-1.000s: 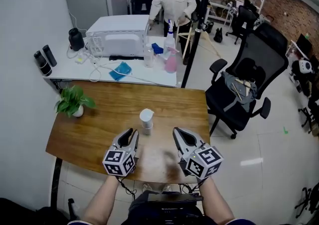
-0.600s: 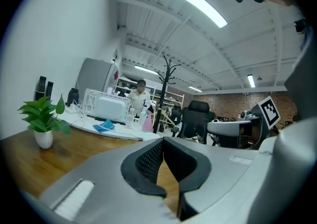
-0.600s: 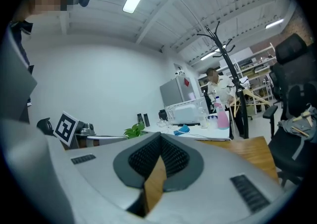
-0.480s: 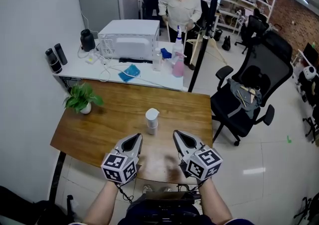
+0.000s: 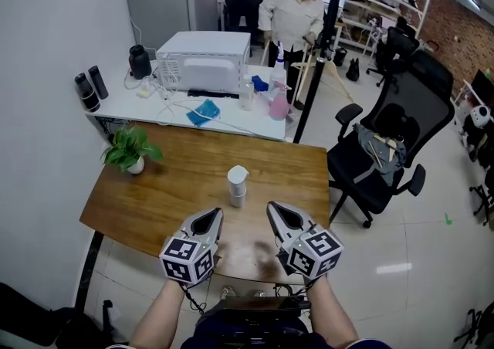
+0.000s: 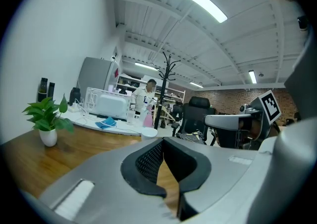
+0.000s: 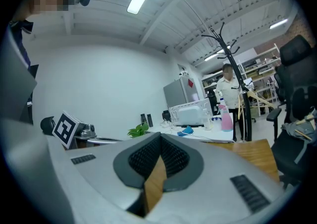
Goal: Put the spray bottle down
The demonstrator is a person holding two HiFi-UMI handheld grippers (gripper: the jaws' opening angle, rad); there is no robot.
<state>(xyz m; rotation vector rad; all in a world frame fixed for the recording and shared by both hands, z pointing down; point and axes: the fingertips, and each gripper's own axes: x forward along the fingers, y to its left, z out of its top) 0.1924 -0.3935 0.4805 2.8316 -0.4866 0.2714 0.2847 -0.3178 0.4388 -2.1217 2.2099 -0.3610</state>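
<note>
A small spray bottle [image 5: 237, 185] with a white cap and grey body stands upright on the wooden table [image 5: 170, 185], near its middle. In the left gripper view only the bottle's white top [image 6: 149, 132] shows over the jaws. My left gripper [image 5: 215, 214] hangs just short of the bottle and to its left, shut and empty. To the bottle's right, my right gripper [image 5: 272, 207] is level with it, also shut on nothing. Neither touches the bottle. Both point almost level across the table, as the closed left gripper [image 6: 162, 141] and right gripper [image 7: 159, 138] show in their own views.
A potted plant [image 5: 127, 150] sits at the table's left end. Behind is a white table [image 5: 123, 112] with a microwave [image 5: 204, 62], a blue cloth and a pink bottle [image 5: 278, 102]. A black office chair [image 5: 386, 139] stands right. A person [image 5: 297, 11] stands beyond a coat stand pole [image 5: 312, 62].
The left gripper's jaws stood a little apart beside the bottle a second ago and are now closed. The head view has shifted slightly. The bottle and right gripper stay put.
</note>
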